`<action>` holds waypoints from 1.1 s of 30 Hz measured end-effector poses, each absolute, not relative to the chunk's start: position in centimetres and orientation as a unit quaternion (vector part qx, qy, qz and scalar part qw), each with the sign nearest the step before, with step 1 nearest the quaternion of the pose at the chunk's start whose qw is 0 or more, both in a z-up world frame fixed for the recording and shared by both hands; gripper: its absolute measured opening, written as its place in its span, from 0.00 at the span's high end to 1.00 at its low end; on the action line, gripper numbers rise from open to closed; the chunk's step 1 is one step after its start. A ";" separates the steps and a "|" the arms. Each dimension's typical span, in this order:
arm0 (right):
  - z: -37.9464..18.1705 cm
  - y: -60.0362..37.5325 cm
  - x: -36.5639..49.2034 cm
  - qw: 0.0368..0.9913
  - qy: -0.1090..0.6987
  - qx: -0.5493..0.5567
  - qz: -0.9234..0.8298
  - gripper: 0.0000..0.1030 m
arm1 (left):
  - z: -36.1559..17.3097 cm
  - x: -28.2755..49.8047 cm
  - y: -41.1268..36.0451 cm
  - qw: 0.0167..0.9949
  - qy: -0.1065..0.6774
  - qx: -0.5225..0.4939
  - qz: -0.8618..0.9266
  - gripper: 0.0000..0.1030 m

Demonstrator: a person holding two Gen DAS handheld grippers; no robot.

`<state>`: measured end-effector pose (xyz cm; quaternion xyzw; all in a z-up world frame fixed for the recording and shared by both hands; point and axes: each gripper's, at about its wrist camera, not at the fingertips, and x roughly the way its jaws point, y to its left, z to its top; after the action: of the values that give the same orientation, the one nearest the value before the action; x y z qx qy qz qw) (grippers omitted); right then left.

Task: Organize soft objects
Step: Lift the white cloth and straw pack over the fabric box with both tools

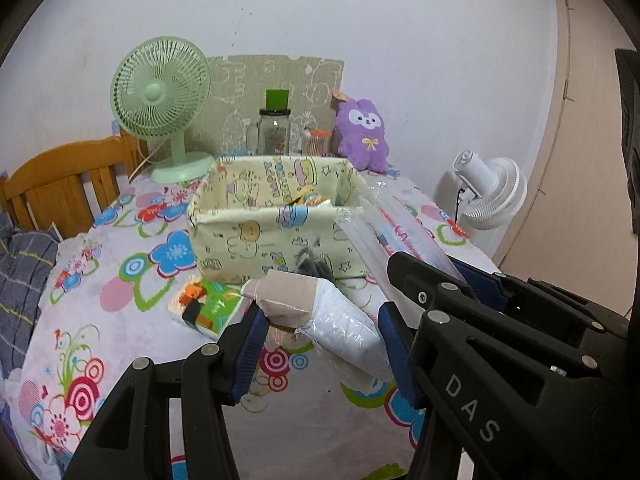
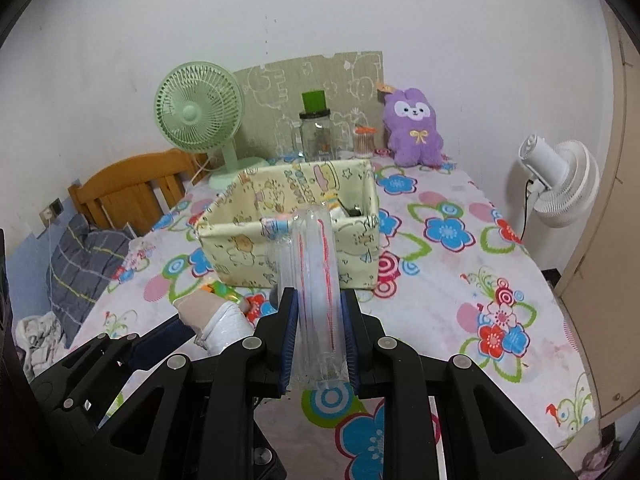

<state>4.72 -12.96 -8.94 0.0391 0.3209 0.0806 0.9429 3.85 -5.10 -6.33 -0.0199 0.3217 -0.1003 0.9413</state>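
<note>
The bench, covered in a flowered cloth, carries a yellow fabric bin printed with cartoon figures; the bin stands open-topped near the middle of the bench with a few small packets lying inside it. Behind the bin, against the wall, stand a green fan, a purple plush toy and a glass jar with a green cap.

In front of the bin, the right hand-held gripper is clamped on a clear plastic pouch with a red stripe; the pouch rises from between the blue pads and its far end reaches the bin's front rim. Left of that, also in front of the bin, the left hand-held gripper has its pads spread apart around a white and beige wrapped bundle; whether the pads touch it is unclear. Beside the bundle, at the bin's front left corner, lies a small colourful tissue pack on the cloth.
</note>
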 end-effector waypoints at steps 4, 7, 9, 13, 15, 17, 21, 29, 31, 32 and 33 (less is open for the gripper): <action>-8.0 -13.0 4.5 0.945 0.314 0.040 0.077 0.76 | -5.3 3.7 -5.1 0.944 0.313 -0.013 -0.099 0.44; -7.2 -13.0 4.4 0.948 0.307 0.042 0.076 0.76 | -4.6 3.6 -5.1 0.947 0.305 -0.010 -0.099 0.44; -6.7 -13.0 4.4 0.950 0.301 0.043 0.075 0.76 | -4.2 3.6 -5.1 0.948 0.301 -0.008 -0.098 0.44; -6.1 -13.1 4.4 0.952 0.294 0.046 0.077 0.76 | -3.6 3.7 -5.1 0.951 0.295 -0.004 -0.097 0.44; -5.8 -13.1 4.5 0.952 0.291 0.046 0.077 0.76 | -3.3 3.9 -5.1 0.951 0.292 -0.003 -0.096 0.44; -5.6 -13.0 4.7 0.953 0.289 0.047 0.078 0.76 | -3.0 4.1 -5.1 0.952 0.291 -0.002 -0.096 0.44; -5.2 -13.0 5.2 0.954 0.286 0.047 0.079 0.76 | -2.7 4.5 -5.0 0.953 0.288 -0.003 -0.095 0.44; -4.5 -12.9 6.6 0.956 0.277 0.048 0.079 0.76 | -2.0 5.9 -4.8 0.957 0.278 -0.002 -0.088 0.44; -4.3 -12.8 7.1 0.957 0.274 0.046 0.079 0.76 | -1.8 6.4 -4.7 0.957 0.276 -0.002 -0.085 0.44; -4.3 -12.8 7.3 0.957 0.274 0.046 0.079 0.76 | -1.8 6.6 -4.7 0.958 0.276 -0.003 -0.084 0.44; -4.2 -12.7 7.6 0.958 0.273 0.046 0.079 0.76 | -1.7 6.8 -4.6 0.958 0.275 -0.004 -0.083 0.44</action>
<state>7.59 -12.73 -4.18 0.0463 0.2730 0.0792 0.9576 6.78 -4.61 -1.74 -0.0037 0.2750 -0.0835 0.9578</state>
